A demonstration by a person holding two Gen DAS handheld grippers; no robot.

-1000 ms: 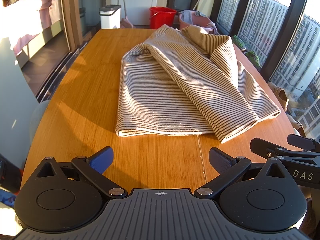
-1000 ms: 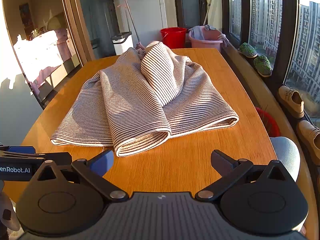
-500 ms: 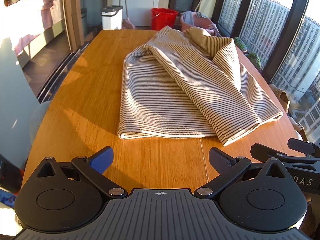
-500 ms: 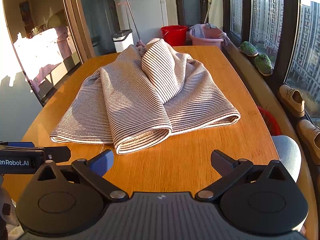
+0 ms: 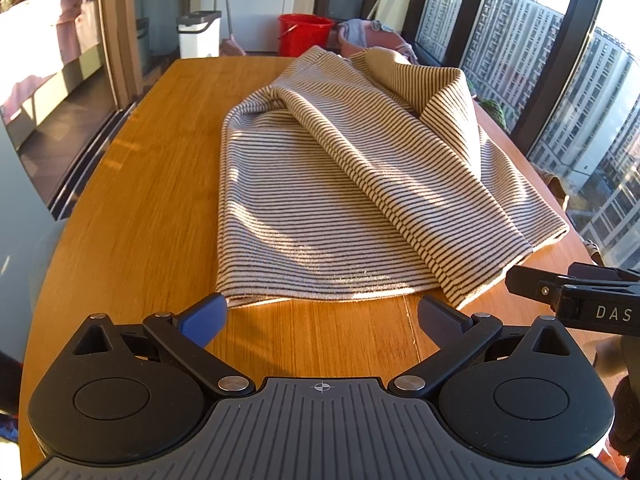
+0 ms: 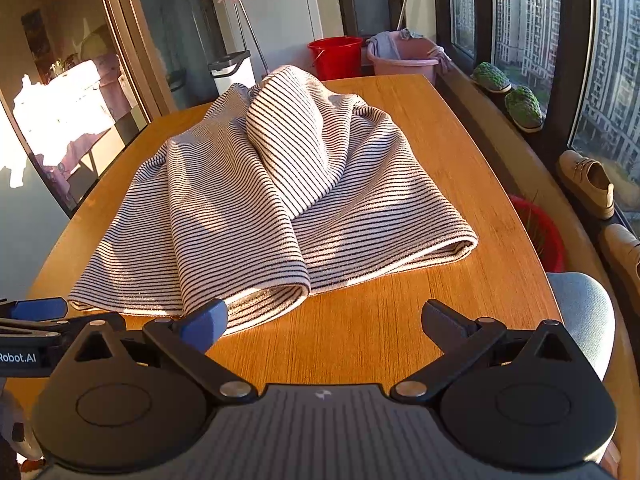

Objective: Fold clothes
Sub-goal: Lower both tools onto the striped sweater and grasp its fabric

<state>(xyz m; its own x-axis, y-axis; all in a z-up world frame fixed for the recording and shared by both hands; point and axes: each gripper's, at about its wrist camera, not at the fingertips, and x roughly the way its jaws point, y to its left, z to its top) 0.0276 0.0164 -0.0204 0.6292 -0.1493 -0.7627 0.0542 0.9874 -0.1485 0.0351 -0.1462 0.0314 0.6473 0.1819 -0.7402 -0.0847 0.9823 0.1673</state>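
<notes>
striped garment (image 5: 352, 200) on wooden table (image 5: 152, 168) — both grippers wide

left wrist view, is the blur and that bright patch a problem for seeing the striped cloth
Left wrist view: streaky motion blur on the wooden table at left, and blown-out sunlit window glare top left; the beige black-striped cloth stays sharp. Right wrist view: low warm sun, soft shadows across the cloth.

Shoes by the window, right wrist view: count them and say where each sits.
4. Two green shoes on the far sill; two tan shoes nearer, the last cut off. More may be hidden.
</notes>
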